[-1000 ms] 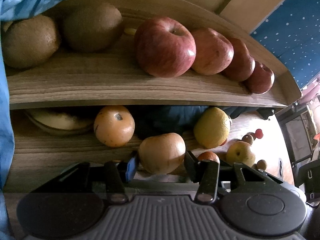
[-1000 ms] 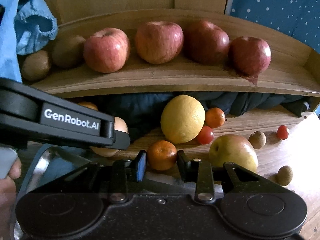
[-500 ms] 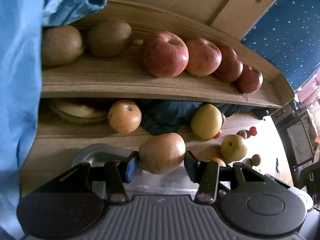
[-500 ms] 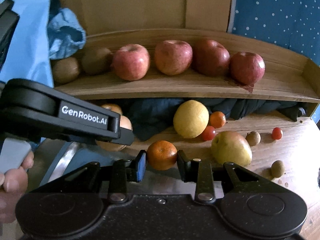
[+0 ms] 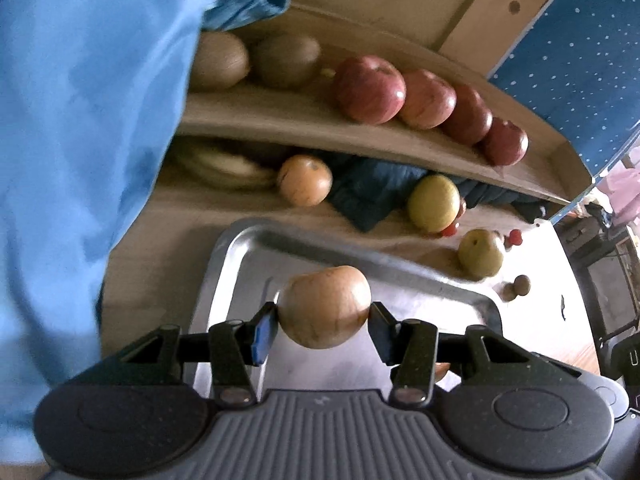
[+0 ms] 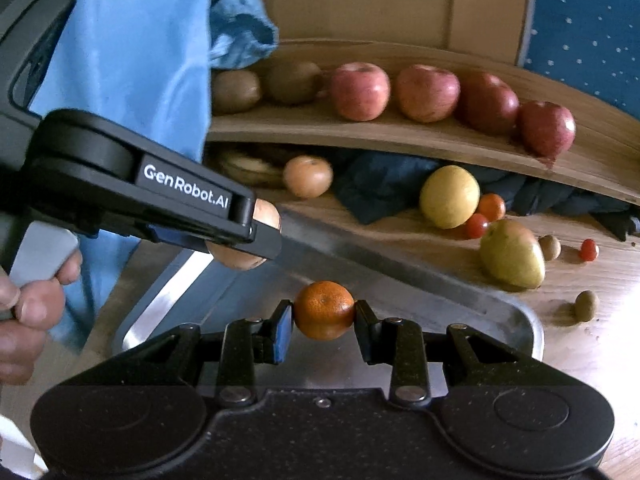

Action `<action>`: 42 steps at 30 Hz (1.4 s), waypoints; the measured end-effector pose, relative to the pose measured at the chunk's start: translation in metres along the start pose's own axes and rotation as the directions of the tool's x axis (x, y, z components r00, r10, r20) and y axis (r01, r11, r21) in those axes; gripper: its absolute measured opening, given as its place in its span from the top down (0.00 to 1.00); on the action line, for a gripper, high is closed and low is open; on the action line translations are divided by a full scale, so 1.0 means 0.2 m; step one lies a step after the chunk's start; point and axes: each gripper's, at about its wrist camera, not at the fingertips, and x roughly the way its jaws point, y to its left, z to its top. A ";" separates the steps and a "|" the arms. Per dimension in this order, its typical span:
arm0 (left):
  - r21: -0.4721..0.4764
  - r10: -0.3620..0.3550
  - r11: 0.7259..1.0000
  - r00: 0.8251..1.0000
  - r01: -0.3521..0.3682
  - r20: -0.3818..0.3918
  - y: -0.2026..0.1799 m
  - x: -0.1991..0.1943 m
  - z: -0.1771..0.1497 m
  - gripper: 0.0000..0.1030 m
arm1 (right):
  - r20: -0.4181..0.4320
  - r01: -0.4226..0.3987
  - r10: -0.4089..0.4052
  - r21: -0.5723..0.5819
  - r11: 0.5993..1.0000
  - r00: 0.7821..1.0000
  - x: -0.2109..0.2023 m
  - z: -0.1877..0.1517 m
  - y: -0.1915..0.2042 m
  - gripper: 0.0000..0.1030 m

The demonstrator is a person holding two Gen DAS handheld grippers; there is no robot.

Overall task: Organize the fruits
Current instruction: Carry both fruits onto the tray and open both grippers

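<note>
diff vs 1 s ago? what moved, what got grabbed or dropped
Both grippers pulled back from the shelf and now sit over the metal tray. The left gripper still clamps the brown pear, the right gripper still clamps the tangerine. Nothing released. The red apples, kiwis and loose fruit stayed put.

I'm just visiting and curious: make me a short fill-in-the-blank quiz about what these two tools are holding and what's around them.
1. The right tool grips a small fruit whose colour is ____.
2. Both held fruits hang above a shiny metal ____.
3. The number of red apples lined up on the upper shelf is ____.
4. The left tool is shut on a brownish ____.

Missing words: orange; tray; four; pear
</note>
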 end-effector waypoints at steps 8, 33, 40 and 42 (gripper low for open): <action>-0.036 0.041 0.998 0.999 -0.042 -0.013 0.06 -0.07 -0.17 0.48 | -0.036 -0.057 0.055 -0.056 0.997 0.998 -0.03 -0.13 0.09 0.66; -0.038 0.107 0.993 0.991 -0.110 -0.076 0.05 -0.08 -0.35 0.48 | -0.134 -0.089 0.080 -0.061 0.994 0.988 -0.05 -0.24 0.11 0.66; -0.039 0.114 0.992 0.990 -0.117 -0.082 0.05 -0.08 -0.37 0.48 | -0.147 -0.085 0.077 -0.049 0.995 0.986 -0.05 -0.26 0.10 0.66; -0.040 0.113 0.992 0.990 -0.116 -0.082 0.05 -0.08 -0.38 0.48 | -0.150 -0.078 0.071 -0.046 0.996 0.986 -0.05 -0.26 0.10 0.66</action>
